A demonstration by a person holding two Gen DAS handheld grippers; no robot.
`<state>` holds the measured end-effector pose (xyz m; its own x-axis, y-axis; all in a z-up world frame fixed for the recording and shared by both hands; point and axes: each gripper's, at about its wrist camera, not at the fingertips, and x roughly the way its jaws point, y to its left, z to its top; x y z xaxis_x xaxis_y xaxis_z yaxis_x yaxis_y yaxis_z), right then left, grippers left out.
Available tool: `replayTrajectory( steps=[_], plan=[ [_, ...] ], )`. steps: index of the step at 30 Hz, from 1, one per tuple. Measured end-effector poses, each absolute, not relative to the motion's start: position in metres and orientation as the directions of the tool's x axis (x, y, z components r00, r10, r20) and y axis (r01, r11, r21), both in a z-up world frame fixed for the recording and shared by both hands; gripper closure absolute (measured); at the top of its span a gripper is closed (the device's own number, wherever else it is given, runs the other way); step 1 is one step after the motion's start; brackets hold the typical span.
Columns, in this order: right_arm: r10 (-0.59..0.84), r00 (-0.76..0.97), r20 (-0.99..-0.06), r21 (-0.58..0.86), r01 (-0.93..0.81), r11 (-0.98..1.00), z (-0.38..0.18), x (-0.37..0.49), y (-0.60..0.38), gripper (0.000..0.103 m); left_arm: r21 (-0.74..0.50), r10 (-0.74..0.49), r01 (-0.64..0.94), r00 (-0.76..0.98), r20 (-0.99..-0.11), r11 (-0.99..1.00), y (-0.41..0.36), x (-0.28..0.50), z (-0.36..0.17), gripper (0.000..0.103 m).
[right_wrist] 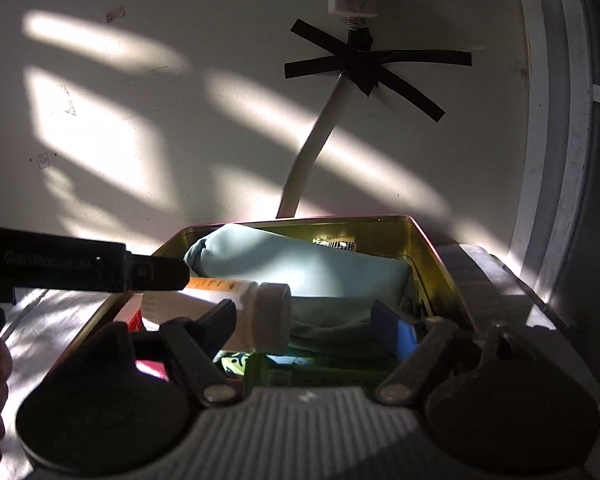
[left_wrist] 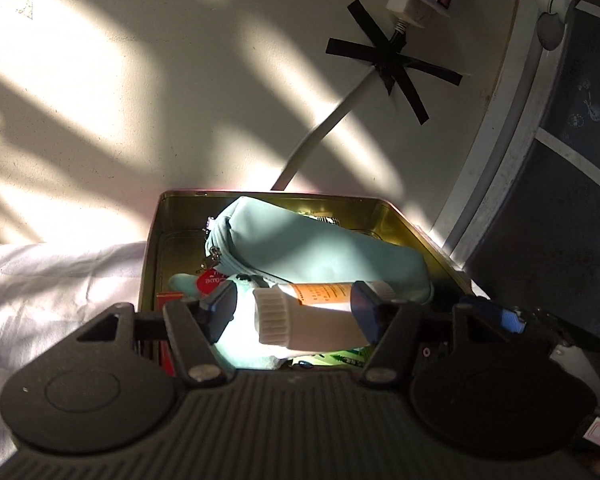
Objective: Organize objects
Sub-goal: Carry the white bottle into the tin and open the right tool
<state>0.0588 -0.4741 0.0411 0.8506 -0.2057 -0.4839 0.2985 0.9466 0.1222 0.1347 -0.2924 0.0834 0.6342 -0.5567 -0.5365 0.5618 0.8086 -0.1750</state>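
Sunny wall behind, my gold tin (left_wrist: 156, 240) holds a soft pouch (left_wrist: 312, 248). Lying on top, near me, the light, slippery bottle (left_wrist: 316, 316) sits between my left gripper (left_wrist: 296, 308), fingers apart, not squeezing. Grab its middle.

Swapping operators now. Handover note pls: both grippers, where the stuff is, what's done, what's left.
Left gripper: open, jaws either side of the white bottle, pads not pressing it.
Right gripper: open, nothing held, over the near end of the tin.
Gold tin sits on the white cloth against the wall. Inside: teal pouch across the middle, white bottle lying on its side on top of it, a green box and a red item underneath at the near end.
Done: everything I can see is in the tin.
Left: likely just withdraw both grippers; I see no lid in either view.
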Motion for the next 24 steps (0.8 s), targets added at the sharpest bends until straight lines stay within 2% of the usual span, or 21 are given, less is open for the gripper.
replayTrajectory(
  steps=[5,7,10,13,24],
  plan=[
    [-0.18,0.886,-0.426,0.298,0.326,0.897,0.034,0.028,-0.485,0.026,-0.042,-0.474,0.517,0.746,-0.469,0.855,-0.276,0.1,0.1,0.029],
    [-0.167,0.902,-0.397,0.37,0.324,0.871,0.032,0.012,-0.484,0.026,0.018,-0.446,0.503,0.781,-0.437,0.864,-0.269,0.08,0.104,0.02],
    [-0.161,0.93,-0.331,0.458,0.308,0.834,0.029,-0.02,-0.472,0.026,0.071,-0.409,0.478,0.811,-0.419,0.875,-0.259,0.055,0.106,0.018],
    [-0.174,0.942,-0.288,0.488,0.3,0.82,0.029,-0.049,-0.458,0.023,0.071,-0.405,0.474,0.813,-0.418,0.878,-0.244,0.036,0.102,0.009],
    [-0.138,0.962,-0.234,0.49,0.239,0.838,0.032,-0.094,-0.414,0.02,0.086,-0.341,0.415,0.835,-0.432,0.906,-0.204,0.003,0.078,0.006]
  ],
)
